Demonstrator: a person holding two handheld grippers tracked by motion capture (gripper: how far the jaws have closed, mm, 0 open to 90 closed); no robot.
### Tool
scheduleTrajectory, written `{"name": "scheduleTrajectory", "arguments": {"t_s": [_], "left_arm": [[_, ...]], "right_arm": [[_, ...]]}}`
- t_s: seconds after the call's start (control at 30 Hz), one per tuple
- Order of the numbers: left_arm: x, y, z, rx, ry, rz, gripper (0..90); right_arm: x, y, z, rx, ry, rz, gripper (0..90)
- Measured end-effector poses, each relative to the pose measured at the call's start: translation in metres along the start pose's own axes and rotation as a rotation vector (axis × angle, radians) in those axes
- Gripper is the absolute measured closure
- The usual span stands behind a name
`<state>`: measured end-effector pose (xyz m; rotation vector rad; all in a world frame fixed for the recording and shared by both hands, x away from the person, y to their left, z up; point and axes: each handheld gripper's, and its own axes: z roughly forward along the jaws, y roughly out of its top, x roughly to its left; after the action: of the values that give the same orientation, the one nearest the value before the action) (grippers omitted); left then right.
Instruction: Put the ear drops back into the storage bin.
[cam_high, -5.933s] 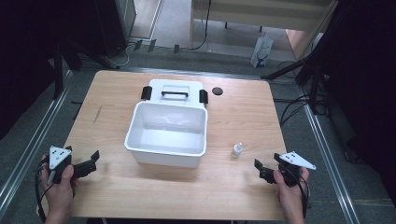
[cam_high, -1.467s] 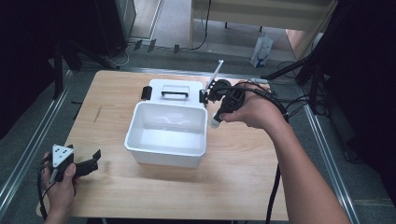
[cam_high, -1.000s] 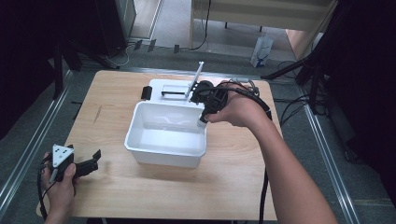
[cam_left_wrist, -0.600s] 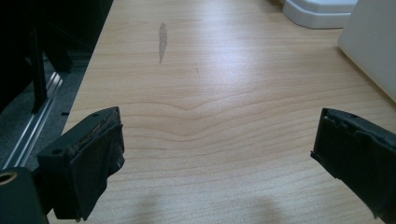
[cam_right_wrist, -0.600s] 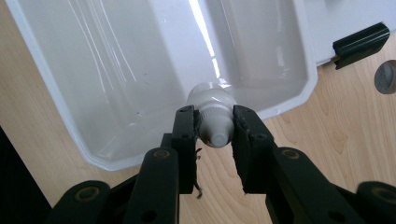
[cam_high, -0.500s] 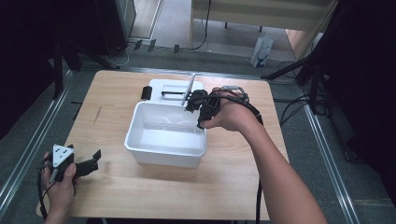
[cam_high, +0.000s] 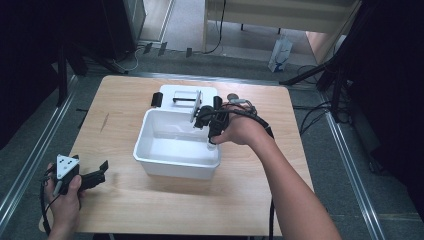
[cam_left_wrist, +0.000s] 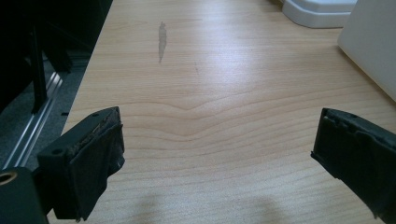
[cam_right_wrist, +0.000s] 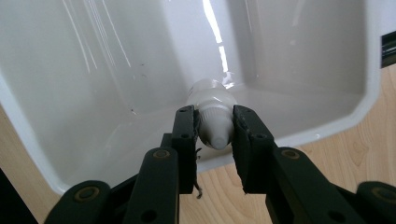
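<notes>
The right gripper (cam_right_wrist: 214, 128) has its two black jaws closed on a small white bottle (cam_right_wrist: 212, 112), pinching it near its capped tip, which points back toward the camera. The bottle hangs over the inside of a glossy white tub (cam_right_wrist: 93, 84), whose rim crosses bare wooden table (cam_right_wrist: 369, 144)

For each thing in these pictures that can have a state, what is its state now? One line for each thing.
White bin: open, lid off, upright.
Lid: on the table behind the bin, handle up.
Small white bottle: capped, gripped, over the bin.
Right gripper: shut on the bottle.
Left gripper: open, empty, above bare table.
</notes>
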<state>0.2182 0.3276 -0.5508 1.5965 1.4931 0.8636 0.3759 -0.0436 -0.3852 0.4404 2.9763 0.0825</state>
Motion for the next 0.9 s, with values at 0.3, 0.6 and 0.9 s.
{"name": "scheduleTrajectory", "arguments": {"t_s": [0.3,0.6,0.9], "left_arm": [[0.000,0.000,0.000,-0.001,0.000,0.000,2.7],[0.000,0.000,0.000,0.002,0.000,0.000,2.7],[-0.001,0.000,0.000,0.005,-0.002,0.006,2.7]], "right_arm": [[0.004,0.005,0.019,0.048,-0.001,-0.029,72.0],[0.009,0.009,0.036,0.081,-0.032,-0.089,71.9],[0.016,0.016,0.049,0.121,-0.055,-0.135,71.8]]}}
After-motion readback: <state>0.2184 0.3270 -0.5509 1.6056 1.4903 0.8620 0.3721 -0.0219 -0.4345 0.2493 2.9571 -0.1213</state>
